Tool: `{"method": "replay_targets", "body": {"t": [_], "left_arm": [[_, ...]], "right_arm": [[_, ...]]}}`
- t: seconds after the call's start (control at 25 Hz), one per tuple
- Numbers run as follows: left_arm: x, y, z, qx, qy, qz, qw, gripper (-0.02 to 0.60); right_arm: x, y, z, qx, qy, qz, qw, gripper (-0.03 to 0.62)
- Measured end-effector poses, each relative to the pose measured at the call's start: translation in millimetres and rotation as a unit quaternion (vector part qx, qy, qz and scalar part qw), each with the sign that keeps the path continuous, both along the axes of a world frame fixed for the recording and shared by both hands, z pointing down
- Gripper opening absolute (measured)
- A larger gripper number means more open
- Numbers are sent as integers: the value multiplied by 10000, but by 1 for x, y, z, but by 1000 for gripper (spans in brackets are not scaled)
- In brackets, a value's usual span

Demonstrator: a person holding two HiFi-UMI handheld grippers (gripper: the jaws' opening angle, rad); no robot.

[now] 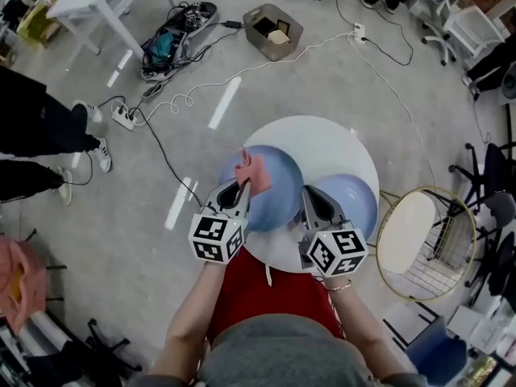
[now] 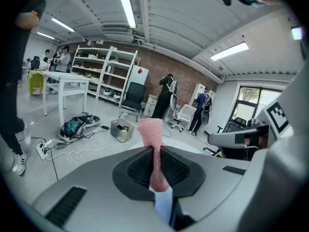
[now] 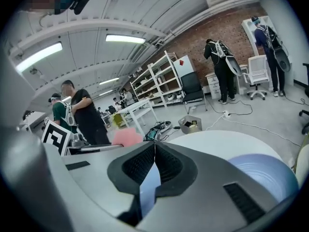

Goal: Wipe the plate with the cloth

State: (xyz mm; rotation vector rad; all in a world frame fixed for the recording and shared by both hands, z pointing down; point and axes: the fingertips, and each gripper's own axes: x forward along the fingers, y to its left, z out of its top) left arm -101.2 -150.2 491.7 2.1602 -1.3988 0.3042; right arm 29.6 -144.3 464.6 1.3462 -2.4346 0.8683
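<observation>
— One round white bench (image 1: pixel 322 139) carries everything here. Why is the bigger-looking plate (image 1: pixel 274 196) out over its left edge?

— I judge that it is lifted, not lying flat. It looks larger than the second plate (image 1: pixel 355 204), which rests by the bench's right edge, and its rim pokes past the bench's outline. The right tool (image 3: pixel 154 146) meets that plate's right rim with its jaws drawn together. Blue shows in the gap between them, so I take it to be pinching the rim, probably to steady the plate and present its face.

— And the cloth (image 1: pixel 254 170)?

— It is pink and clamped in the left tool (image 2: pixel 155 151), whose jaws are closed on its middle. A free tuft stands up past the tips, over the plate's far left part. Holding it by the waist leaves a soft end to rub with.

— Is it touching the plate?

— I cannot tell. It is right above the blue surface, at the least. Wiping looks about to begin or barely under way.

— Any risk?

— A rim pinch is a thin hold, so hard rubbing could twist the plate loose.
</observation>
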Motion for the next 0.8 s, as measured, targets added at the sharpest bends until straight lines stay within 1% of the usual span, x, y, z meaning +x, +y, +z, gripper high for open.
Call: {"method": "replay_targets", "body": {"t": [0.16,0.28,0.36,0.48,0.6,0.72,0.8], "left_arm": [[12,-17,15,-156,67,555,9983,34],[24,-24,29,-267,99,920,9953,34],[31,-27,36,-372,184,1147,9925,34],[37,-32,39,-617,388,1429,9870,34],[48,-37,42,-740,477,1715,9812,34],[67,-38,46,-818,613,2082,9727,34],[77,-40,51,-942,645,2257,9675,34]], "right_arm": [[4,-3,12,-143,85,428,9989,29],[8,0,22,-218,149,692,9973,29],[9,2,25,-268,194,864,9957,29],[5,2,19,-335,281,1082,9932,29],[5,-2,17,-366,328,1219,9913,29],[9,-2,18,-429,372,1362,9891,29],[12,-5,18,-445,384,1442,9878,29]]}}
